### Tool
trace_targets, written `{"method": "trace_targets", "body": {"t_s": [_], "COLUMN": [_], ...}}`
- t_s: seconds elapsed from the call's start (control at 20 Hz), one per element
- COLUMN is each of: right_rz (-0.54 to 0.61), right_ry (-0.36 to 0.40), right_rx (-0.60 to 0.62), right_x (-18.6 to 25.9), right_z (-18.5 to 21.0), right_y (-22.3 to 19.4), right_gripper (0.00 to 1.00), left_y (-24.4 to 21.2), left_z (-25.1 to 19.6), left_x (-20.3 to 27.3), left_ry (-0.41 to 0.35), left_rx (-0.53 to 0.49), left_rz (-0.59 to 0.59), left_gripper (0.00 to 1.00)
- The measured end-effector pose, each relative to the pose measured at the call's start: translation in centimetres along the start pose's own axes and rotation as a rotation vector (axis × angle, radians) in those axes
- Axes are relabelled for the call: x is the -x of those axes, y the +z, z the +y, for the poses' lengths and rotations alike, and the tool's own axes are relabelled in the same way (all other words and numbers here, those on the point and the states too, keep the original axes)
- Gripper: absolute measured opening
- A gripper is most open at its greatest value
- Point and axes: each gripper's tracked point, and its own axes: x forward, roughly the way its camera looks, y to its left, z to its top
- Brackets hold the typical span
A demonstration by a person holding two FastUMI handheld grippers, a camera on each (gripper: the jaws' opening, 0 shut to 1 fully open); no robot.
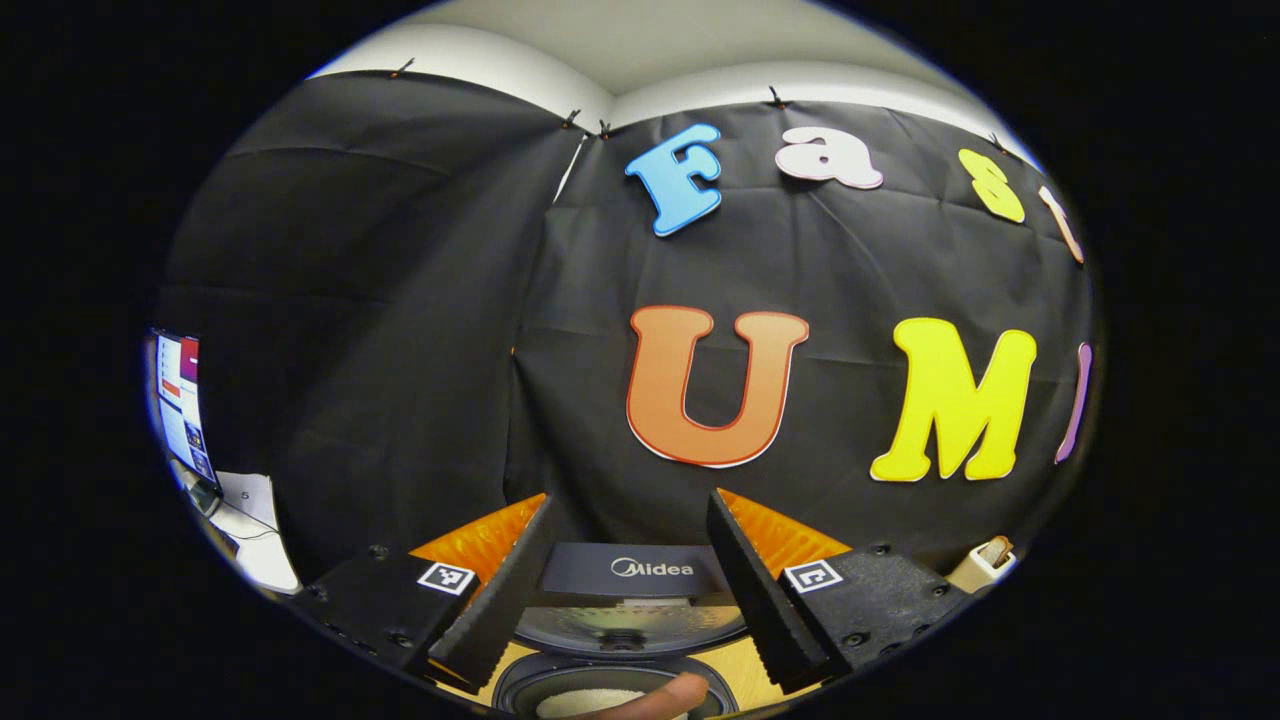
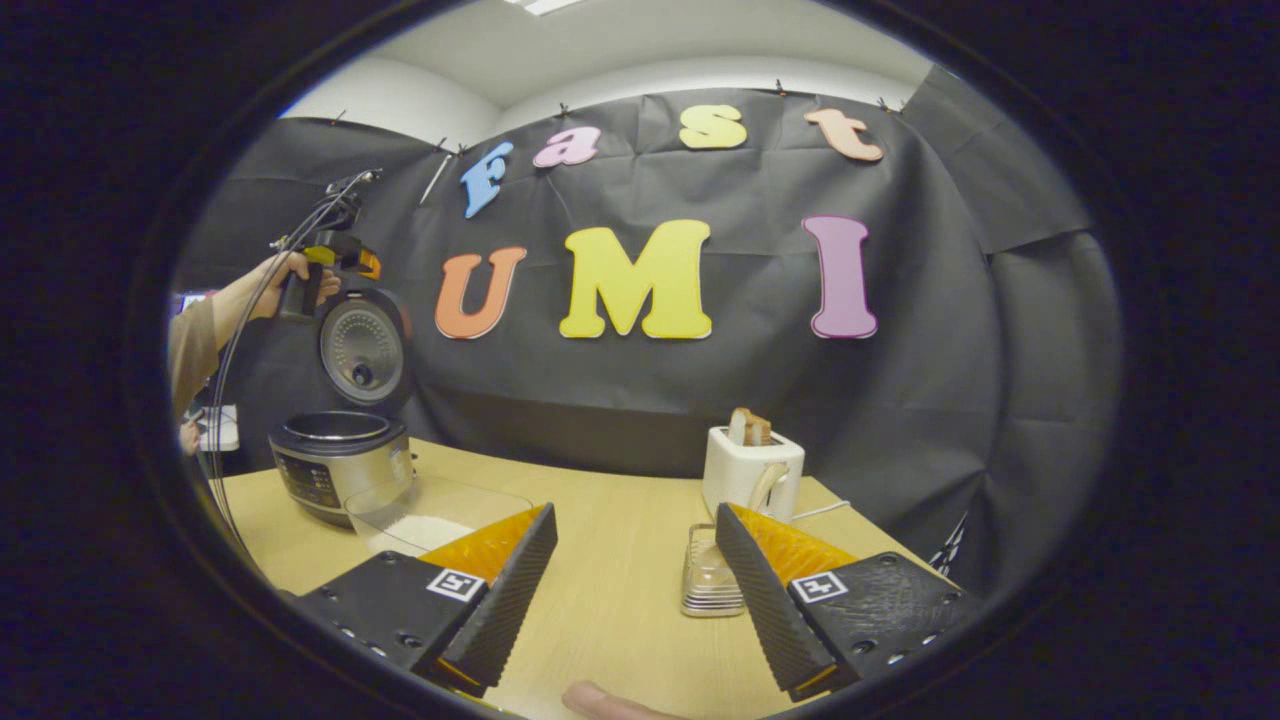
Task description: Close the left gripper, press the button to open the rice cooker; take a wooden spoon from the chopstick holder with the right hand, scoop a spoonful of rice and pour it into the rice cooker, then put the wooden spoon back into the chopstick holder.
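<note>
While the silver, round rice cooker [image 2: 338, 462] stands open near the left edge of the pale wooden table [image 2: 620, 560], its round lid [image 2: 362, 350] is tipped upright behind the pot. Seen from the right gripper view, the left gripper [image 2: 335, 258] is held up above that lid by a hand [image 2: 283, 285] in a tan sleeve; from there I cannot tell how its fingers stand. Its own camera shows them spread apart, holding nothing, with the lid's dark front panel [image 1: 632, 570] and the pot's rim [image 1: 610, 680] between and below them.

Nearer the table's front edge, the right gripper [image 2: 635, 560] hovers with its 2 fingers spread wide and empty. A clear glass bowl of white rice [image 2: 430, 515] sits just in front of the cooker, by the right gripper's left finger. Toward the table's right edge stands a white toaster [image 2: 752, 470] with browned bread poking from the top, and just before it a clear ribbed container [image 2: 710, 580].
</note>
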Motion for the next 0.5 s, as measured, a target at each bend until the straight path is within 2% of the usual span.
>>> {"method": "trace_targets", "body": {"t_s": [0.05, 0.15, 0.2, 0.3, 0.5], "right_rz": [-0.001, -0.008, -0.01, -0.011, -0.028], "right_ry": [0.007, 0.014, 0.017, 0.022, 0.024], "right_rx": [-0.009, -0.02, -0.018, -0.016, -0.011], "right_x": [-0.1, 0.0, 0.0, 0.2, 1.5], "right_z": [0.1, 0.0, 0.0, 0.2, 0.4], "right_y": [-0.1, -0.3, -0.4, -0.6, -0.3], "right_gripper": [0.97, 0.98, 0.95, 0.97, 0.95], "left_y": [-0.3, -0.4, -0.3, -0.6, -1.5], "left_z": [0.1, 0.3, 0.2, 0.0, -0.2], "left_x": [-0.3, -0.3, -0.3, 0.3, 2.9], "left_ry": [0.009, 0.007, 0.0, -0.01, -0.02], "left_rx": [-0.036, -0.095, -0.09, -0.087, -0.102], "left_rz": [0.009, 0.003, -0.001, 0.022, 0.062], "left_gripper": [0.96, 0.97, 0.98, 1.0, 0.98]}}
